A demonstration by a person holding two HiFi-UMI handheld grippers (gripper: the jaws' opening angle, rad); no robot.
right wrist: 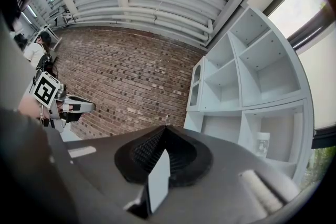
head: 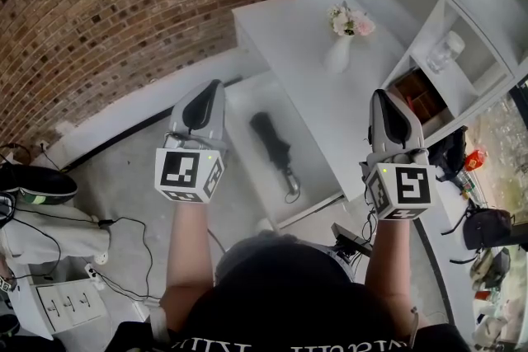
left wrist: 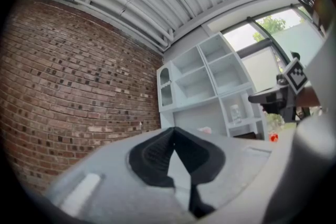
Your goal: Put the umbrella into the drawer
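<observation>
The umbrella (head: 271, 146) is black and folded up. It lies flat inside the open drawer (head: 243, 118), so it looks like it is already where it should be. Its long side runs from the far left of the drawer to the near right. The loop on its handle is at the near end, close to the drawer's front.

The drawer sticks out from under the white desk (head: 313, 70), toward the person. There is bare room in the drawer on both sides of the umbrella, and it touches no wall that I can see.

Both grippers are held up high and point out flat, not down. The umbrella is lower than them and sits between them. The left gripper (head: 216, 86) is nearer to it, just beside the drawer's left edge. The right gripper (head: 380, 95) is well off to the right, over the desk's edge.

Both pairs of jaws are closed tight, and nothing is in them.

I think the job left may be to push the drawer in. The front is free, and the floor (head: 124, 169) to the left is open. A vase (head: 338, 53) stands far back on the desk, out of the way.
</observation>
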